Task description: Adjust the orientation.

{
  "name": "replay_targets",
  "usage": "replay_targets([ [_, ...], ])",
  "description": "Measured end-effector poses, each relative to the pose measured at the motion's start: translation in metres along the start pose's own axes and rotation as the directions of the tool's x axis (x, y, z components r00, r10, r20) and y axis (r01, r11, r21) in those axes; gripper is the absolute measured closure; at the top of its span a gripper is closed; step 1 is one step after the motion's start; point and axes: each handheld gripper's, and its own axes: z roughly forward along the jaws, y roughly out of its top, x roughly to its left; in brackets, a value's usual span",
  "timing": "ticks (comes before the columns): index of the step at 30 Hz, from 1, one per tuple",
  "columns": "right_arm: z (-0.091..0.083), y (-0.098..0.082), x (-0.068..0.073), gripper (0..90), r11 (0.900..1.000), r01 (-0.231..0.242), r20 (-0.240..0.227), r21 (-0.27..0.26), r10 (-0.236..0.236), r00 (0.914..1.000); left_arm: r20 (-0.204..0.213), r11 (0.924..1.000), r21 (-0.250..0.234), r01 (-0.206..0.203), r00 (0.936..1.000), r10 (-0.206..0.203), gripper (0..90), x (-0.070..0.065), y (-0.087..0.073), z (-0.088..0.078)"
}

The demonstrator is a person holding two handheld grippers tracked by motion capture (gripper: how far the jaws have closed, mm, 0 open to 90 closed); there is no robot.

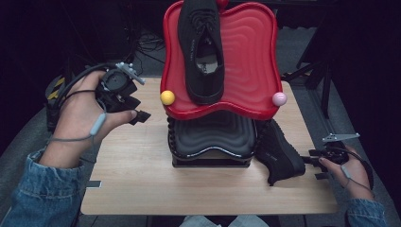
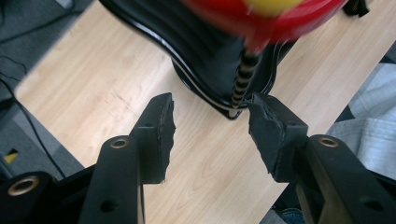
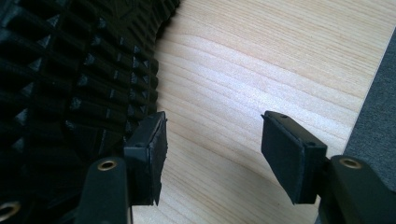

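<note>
The left gripper [image 1: 137, 111] hovers over the wooden table [image 1: 142, 179] beside the two-tier shoe rack, its jaws apart with nothing between them. The right gripper [image 1: 318, 168] sits low at the table's right edge, jaws open and empty, one pad seemingly touching the black sneaker [image 1: 279, 153] that leans against the rack's black lower tray [image 1: 213, 137]. A second black sneaker [image 1: 202, 47] lies on the red upper tray [image 1: 250, 61].
</note>
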Motion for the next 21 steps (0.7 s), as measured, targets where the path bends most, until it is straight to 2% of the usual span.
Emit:
replay_targets([
  [4,0.000,0.000,0.000,41.7,1.000,0.001,0.001,0.000,-0.001,1.0000,0.003,0.9999,0.004,0.013,0.9999,-0.013,52.3,0.003,-0.010,0.014],
  [5,0.000,0.000,-0.001,41.7,1.000,0.001,0.003,-0.001,-0.001,1.0000,0.014,0.9997,0.000,0.024,0.9996,-0.024,51.7,0.004,-0.018,0.024],
  [6,0.000,0.000,-0.001,41.7,1.000,0.001,0.003,-0.001,-0.001,1.0000,0.014,0.9997,0.000,0.024,0.9996,-0.024,51.6,0.004,-0.018,0.024],
  [15,0.001,-0.001,-0.001,41.8,1.000,0.001,0.002,0.006,-0.001,1.0000,0.058,0.9972,0.006,0.075,0.9955,-0.075,51.6,0.010,-0.045,0.062],
  [21,0.001,0.000,0.000,41.8,1.000,0.000,0.002,0.010,0.000,1.0000,0.052,0.9972,0.000,0.075,0.9958,-0.075,51.0,0.008,-0.057,0.076],
])
